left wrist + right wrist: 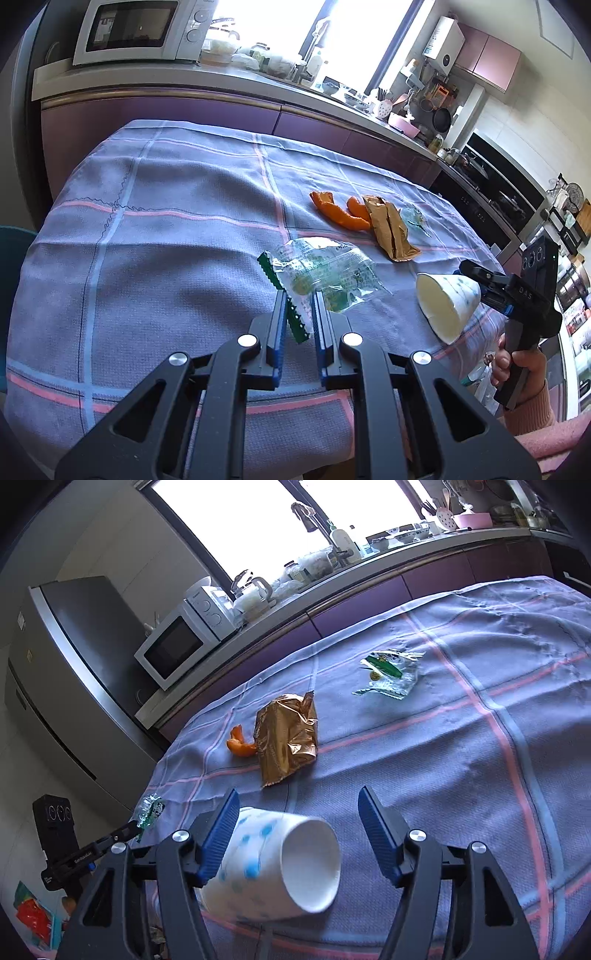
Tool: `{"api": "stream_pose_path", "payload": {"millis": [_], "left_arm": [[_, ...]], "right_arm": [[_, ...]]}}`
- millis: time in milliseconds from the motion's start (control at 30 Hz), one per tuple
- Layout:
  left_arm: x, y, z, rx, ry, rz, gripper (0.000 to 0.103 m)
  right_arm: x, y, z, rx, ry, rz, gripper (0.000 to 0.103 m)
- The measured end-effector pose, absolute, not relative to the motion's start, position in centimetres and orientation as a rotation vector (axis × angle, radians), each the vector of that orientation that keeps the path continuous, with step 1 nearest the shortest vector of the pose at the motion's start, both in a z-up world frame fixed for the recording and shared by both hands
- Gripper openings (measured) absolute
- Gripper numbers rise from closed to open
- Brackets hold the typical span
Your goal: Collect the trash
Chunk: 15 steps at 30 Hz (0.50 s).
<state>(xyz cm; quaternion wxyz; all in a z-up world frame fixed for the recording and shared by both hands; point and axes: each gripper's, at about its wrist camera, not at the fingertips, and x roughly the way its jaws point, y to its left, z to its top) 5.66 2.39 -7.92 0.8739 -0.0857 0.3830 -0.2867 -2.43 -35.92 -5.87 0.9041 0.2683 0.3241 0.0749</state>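
Observation:
My left gripper point(300, 297) is shut on a clear and green plastic wrapper point(325, 275) and holds it over the table; it also shows in the right wrist view point(149, 810) at the far left. My right gripper point(297, 801) is open, with a white paper cup with blue dots point(280, 864) lying on its side between the fingers, against the left one. The cup point(448, 301) also shows in the left wrist view. On the checked tablecloth point(166, 229) lie orange peels point(340, 212), a brown foil bag point(286, 738) and a second clear green wrapper point(389, 674).
A purple kitchen counter point(221, 107) with a microwave point(136, 31) and clutter runs behind the table. A grey fridge point(62, 664) stands at the left in the right wrist view. A stove point(495, 199) is at the right.

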Motion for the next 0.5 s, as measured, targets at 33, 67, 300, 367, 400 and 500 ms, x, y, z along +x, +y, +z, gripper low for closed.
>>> {"api": "stream_pose_path", "payload": {"millis": [33,67,300,367,400,500], "left_arm": [[5.7,2.4,-7.9,-0.179,0.801,-0.602,0.014],[5.7,2.2,-8.0,-0.177,0.802,-0.605,0.014],[6.0,1.6,-8.3,-0.167,0.811,-0.619,0.014],[5.8,1.7,-8.1,-0.163,0.808,-0.616,0.014],[5.8,1.8,-8.1,-0.163,0.807,-0.611,0.014],[5.7,2.2,-8.1,-0.172,0.805,-0.601,0.014]], "right_arm": [[-2.8,-36.2,-6.0,0.568,0.673,0.161,0.065],[-3.0,-36.3,-6.2,0.577,0.681,0.170,0.065],[-3.3,-34.5,-7.1,0.573,0.703,0.223,0.045],[-3.1,-33.8,-6.6,0.543,0.696,0.233,0.037],[-3.0,-33.4,-6.3,0.526,0.692,0.237,0.030],[-2.4,-32.7,-5.7,0.523,0.683,0.269,0.019]]}}
